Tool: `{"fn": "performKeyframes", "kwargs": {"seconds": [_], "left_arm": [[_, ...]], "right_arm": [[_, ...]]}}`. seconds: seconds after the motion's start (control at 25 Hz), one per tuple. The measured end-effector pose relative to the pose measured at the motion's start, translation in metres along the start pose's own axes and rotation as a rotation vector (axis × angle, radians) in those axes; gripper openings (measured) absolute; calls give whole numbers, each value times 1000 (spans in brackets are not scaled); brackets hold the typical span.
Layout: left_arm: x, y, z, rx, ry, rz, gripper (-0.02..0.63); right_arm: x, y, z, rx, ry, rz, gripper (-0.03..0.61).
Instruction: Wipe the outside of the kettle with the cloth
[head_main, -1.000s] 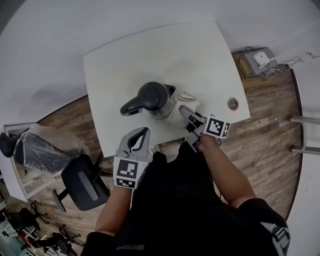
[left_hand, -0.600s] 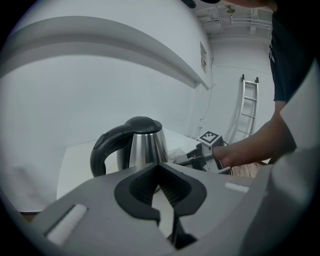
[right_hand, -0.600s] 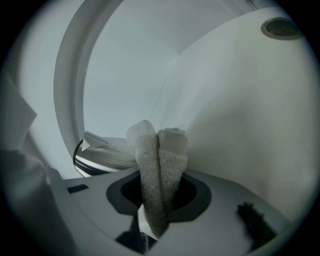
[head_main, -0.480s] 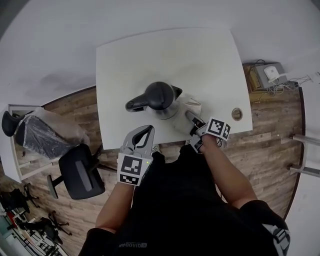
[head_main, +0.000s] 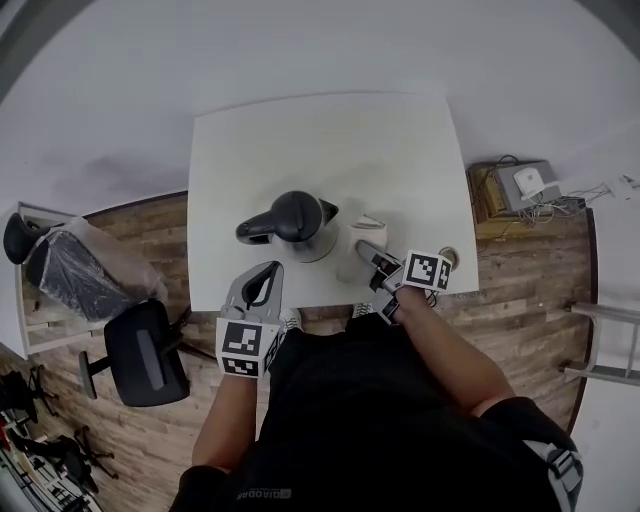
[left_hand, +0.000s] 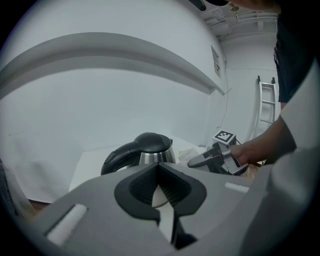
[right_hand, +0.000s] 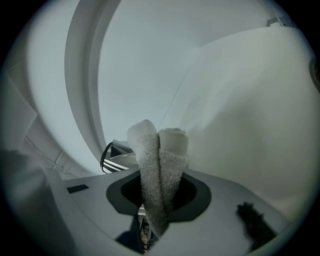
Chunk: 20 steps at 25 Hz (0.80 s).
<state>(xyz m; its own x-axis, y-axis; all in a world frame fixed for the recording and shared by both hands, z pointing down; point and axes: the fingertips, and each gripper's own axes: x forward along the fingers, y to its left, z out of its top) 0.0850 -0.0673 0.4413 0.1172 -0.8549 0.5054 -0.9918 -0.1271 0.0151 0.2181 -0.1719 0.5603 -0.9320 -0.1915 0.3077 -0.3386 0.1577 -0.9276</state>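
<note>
A steel kettle (head_main: 292, 222) with a black lid and handle stands near the front of the white table (head_main: 320, 140), handle pointing left. My right gripper (head_main: 364, 247) is shut on a white cloth (head_main: 358, 238), which lies close against the kettle's right side. In the right gripper view the folded cloth (right_hand: 158, 160) sticks up out of the right gripper (right_hand: 160, 181) and hides the kettle. My left gripper (head_main: 268, 270) hangs at the table's front edge, short of the kettle, shut and holding nothing. The left gripper view shows the left gripper (left_hand: 158, 166), the kettle (left_hand: 145, 151) and the right gripper (left_hand: 210, 159) beyond.
A black office chair (head_main: 145, 352) and a plastic-covered chair (head_main: 75, 282) stand on the wooden floor at the left. A cable hole (head_main: 447, 258) sits in the table's front right corner. A box with cables (head_main: 515, 185) lies on the floor to the right.
The head view has shifted. The right gripper with the cloth stays at the kettle's right side, slightly lower along it. The left gripper stays shut near the front edge.
</note>
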Motion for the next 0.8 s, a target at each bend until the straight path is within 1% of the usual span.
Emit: {"fn": "performKeyframes", "kwargs": {"seconds": [0.12,0.28,0.48,0.56,0.64,0.8], "left_arm": [[-1,1,10,-18,-29,42,6],[-6,3,21,-21,-55,107,6],[-10,5,25,-26,-75,177,7],[-14,8,24,-32,-77,203,6],[-18,12,23,-38,-76,221,6],[-21,21,18,-38,-62,219,6]], "right_arm": [[-8,22,11,-35,33,46,94],[-16,54,26,-83,73,113,94],[-17,82,46,-210,127,162,94],[-14,89,52,-268,160,157,94],[-12,92,55,-333,194,134,94],[-5,101,62,-493,250,79,94]]}}
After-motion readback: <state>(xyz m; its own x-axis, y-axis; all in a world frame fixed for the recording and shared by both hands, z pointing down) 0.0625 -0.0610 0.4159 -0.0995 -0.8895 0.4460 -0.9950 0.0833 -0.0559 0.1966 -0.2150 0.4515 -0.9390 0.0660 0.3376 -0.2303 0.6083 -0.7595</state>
